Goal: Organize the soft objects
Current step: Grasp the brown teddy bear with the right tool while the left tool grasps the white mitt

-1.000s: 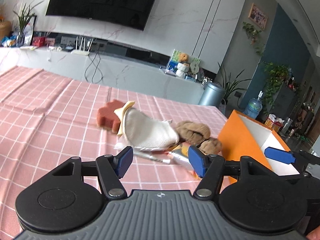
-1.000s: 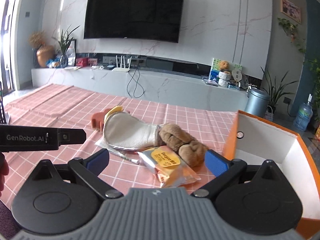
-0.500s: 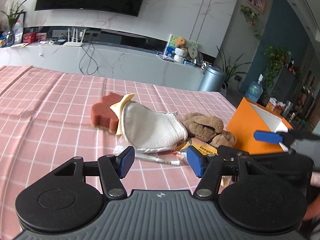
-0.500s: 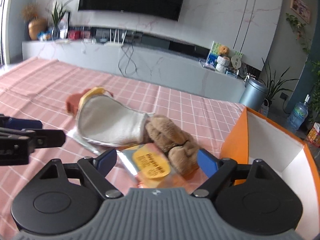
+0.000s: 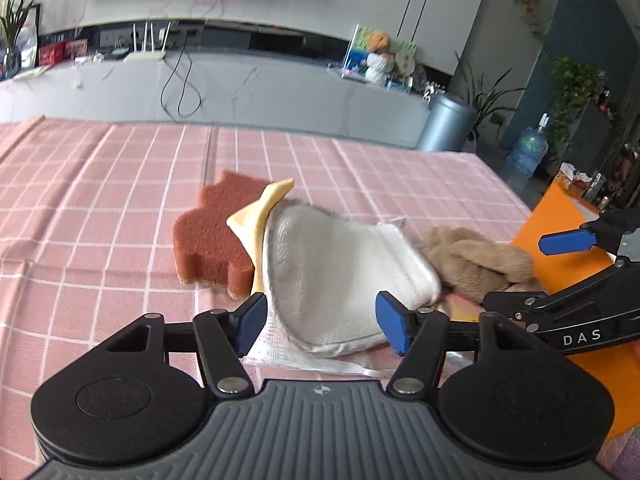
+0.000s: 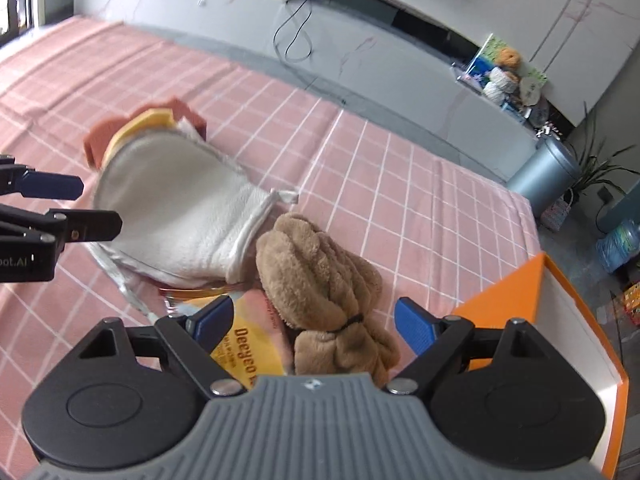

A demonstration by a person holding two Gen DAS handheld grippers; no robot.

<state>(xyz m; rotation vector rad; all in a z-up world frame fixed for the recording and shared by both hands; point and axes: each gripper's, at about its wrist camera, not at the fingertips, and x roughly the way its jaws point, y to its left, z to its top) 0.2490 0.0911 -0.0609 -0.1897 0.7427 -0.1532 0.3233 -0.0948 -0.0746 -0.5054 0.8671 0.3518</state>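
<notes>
A white fleece mitt (image 5: 340,268) lies on the pink checked tablecloth (image 5: 100,208), partly over a yellow cloth (image 5: 256,220) and a rust-red sponge (image 5: 212,240). A tan plush bundle (image 6: 320,280) lies right of the mitt (image 6: 176,208), on a yellow snack packet (image 6: 248,344). My left gripper (image 5: 320,322) is open, its jaws standing either side of the mitt's near end. My right gripper (image 6: 308,324) is open, its jaws either side of the plush bundle's near end. The orange box (image 6: 560,308) with a white inside stands at the right.
A clear plastic wrapper (image 5: 304,360) lies under the mitt's near edge. The right gripper shows in the left wrist view (image 5: 568,242) in front of the orange box (image 5: 560,224). The left gripper shows at the left edge of the right wrist view (image 6: 48,204).
Both grippers have moved forward and down toward the pile. The left one now straddles the mitt and the right one straddles the plush bundle. Both stay open.
</notes>
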